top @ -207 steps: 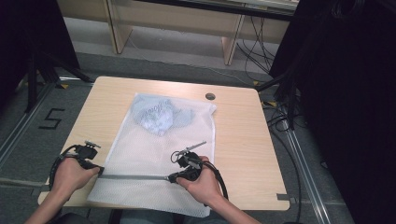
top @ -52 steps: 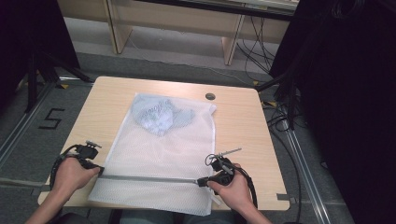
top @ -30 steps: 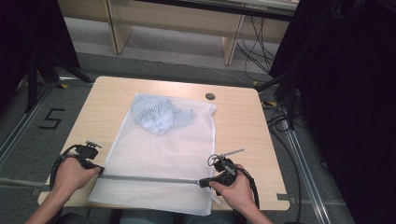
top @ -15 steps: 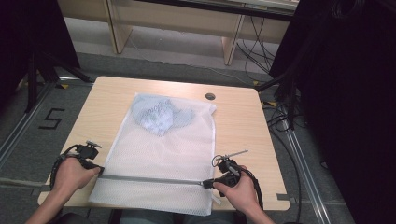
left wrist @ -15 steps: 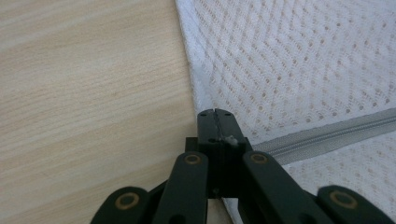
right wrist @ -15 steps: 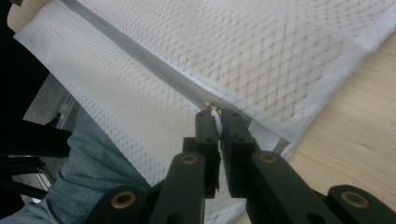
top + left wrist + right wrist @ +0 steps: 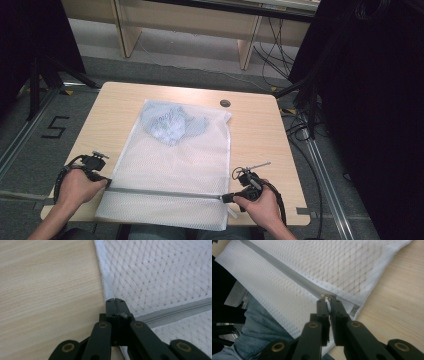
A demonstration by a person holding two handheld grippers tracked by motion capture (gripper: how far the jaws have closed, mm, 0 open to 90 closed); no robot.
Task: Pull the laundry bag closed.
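Observation:
A white mesh laundry bag lies flat on the wooden table, with a crumpled blue garment inside its far end. A grey zipper runs across the bag near the front edge. My left gripper is shut on the bag's left edge at the zipper's end; in the left gripper view the gripper pinches the mesh bag beside the zipper. My right gripper sits at the zipper's right end. In the right gripper view the gripper is shut on the small white zipper pull.
The bag's near flap hangs over the table's front edge above the person's jeans. A round black grommet sits in the tabletop behind the bag. Bare wood lies right of the bag. Cables and dark stands surround the table.
My right gripper has slid rightward along the zipper from about its middle to the bag's right edge, slowing over the last second. The left gripper has stayed at the left edge.

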